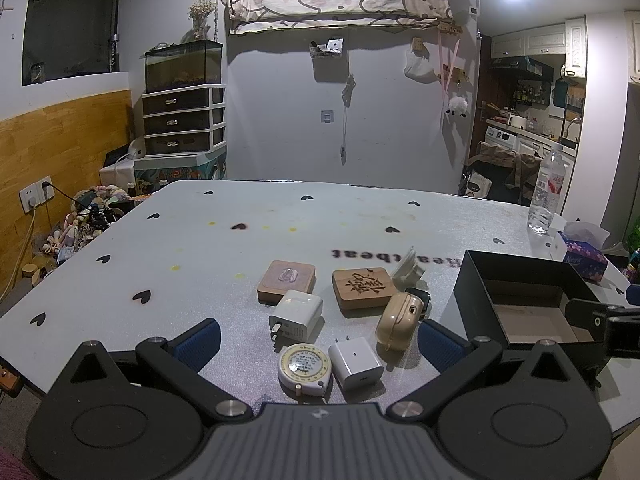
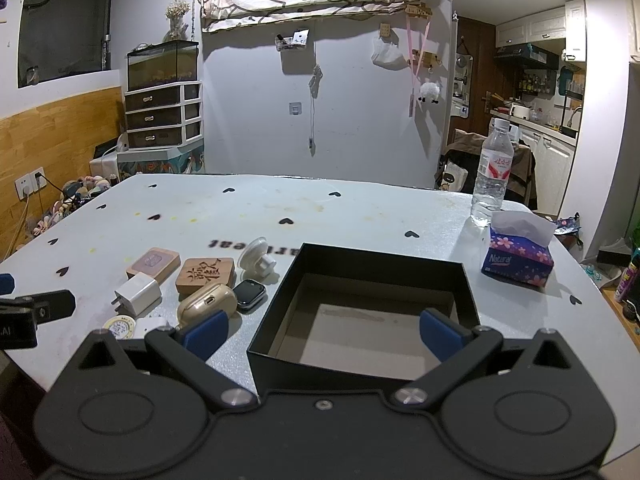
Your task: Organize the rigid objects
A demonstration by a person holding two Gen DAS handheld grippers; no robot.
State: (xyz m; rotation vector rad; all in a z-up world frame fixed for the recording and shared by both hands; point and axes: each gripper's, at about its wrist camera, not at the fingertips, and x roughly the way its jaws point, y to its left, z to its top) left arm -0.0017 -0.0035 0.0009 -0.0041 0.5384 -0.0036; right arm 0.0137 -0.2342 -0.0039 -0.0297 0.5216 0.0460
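Nothing sits in the black box near the table's front edge, so sorting seems unstarted: both grippers, left and right, gape wide and empty (next probably closing on the tape measure).

I see the open box on the table, right of the small things. The tissue pack sits right of it, and the water bottle stands behind that.
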